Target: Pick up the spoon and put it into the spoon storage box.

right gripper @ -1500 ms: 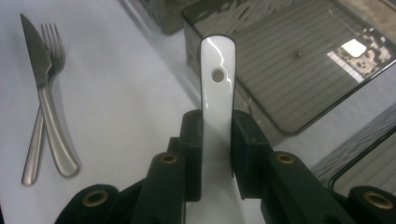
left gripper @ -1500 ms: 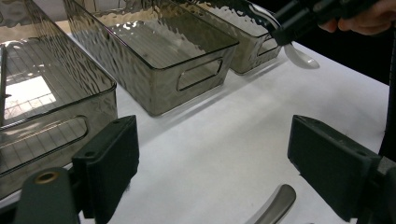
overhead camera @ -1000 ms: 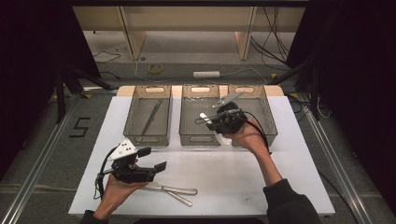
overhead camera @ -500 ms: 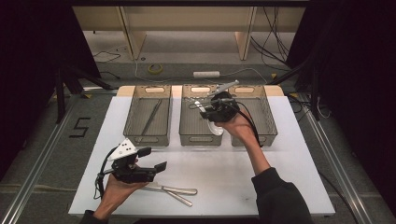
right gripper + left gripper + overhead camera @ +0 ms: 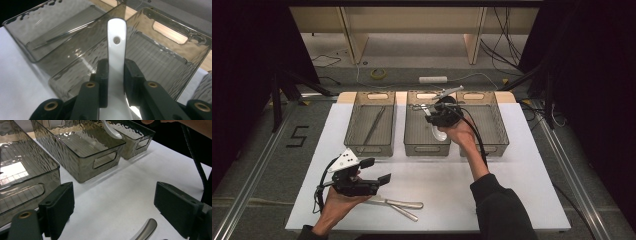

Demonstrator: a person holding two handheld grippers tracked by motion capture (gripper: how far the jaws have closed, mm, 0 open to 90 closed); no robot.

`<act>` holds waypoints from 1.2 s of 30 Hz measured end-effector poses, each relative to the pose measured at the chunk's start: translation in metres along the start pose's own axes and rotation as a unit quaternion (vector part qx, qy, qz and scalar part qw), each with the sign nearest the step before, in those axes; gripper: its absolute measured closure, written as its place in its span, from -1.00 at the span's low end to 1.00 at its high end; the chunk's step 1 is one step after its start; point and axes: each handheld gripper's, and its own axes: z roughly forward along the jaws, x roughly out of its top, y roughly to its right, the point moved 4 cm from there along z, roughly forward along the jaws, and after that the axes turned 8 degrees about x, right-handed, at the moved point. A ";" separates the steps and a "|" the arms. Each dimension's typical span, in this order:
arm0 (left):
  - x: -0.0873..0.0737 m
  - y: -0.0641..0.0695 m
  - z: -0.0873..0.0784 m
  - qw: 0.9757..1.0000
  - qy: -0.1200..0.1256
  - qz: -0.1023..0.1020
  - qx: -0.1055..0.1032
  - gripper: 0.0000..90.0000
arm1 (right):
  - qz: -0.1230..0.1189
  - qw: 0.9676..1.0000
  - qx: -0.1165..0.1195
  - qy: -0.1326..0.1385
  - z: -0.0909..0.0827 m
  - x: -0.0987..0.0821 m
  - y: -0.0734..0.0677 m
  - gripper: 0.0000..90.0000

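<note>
A white spoon (image 5: pixel 116 50) is clamped between the pads of my right gripper (image 5: pixel 116 75), handle end pointing forward. In the high view the right gripper (image 5: pixel 428 110) hovers over the middle grey bin (image 5: pixel 427 148), and the spoon's bowl (image 5: pixel 439 134) hangs below the hand. My left gripper (image 5: pixel 376 171) stands open near the table's front left, just above metal cutlery (image 5: pixel 399 204) lying on the white mat. In the left gripper view, a metal handle (image 5: pixel 146 228) lies between the wide-apart jaws of the left gripper (image 5: pixel 115 207).
Three grey translucent bins stand in a row across the far half of the mat. The left bin (image 5: pixel 369 149) holds thin metal rods (image 5: pixel 65 32). The right bin (image 5: pixel 498 146) sits beside my right forearm. A cable trails from each gripper.
My right gripper has carried the spoon away from me and slightly left, from the middle bin's near right edge to above its far half. The left gripper has stayed put.
</note>
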 end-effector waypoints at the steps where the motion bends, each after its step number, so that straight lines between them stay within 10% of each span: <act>1: 0.000 0.000 0.000 1.000 0.000 -0.001 0.000 -0.64 | 0.004 1.000 -0.001 0.001 0.001 0.000 0.002 0.69; 36: 0.000 0.001 0.000 1.000 -0.003 0.005 -0.001 -0.64 | 0.045 0.998 -0.028 -0.032 0.042 -0.017 0.008 0.69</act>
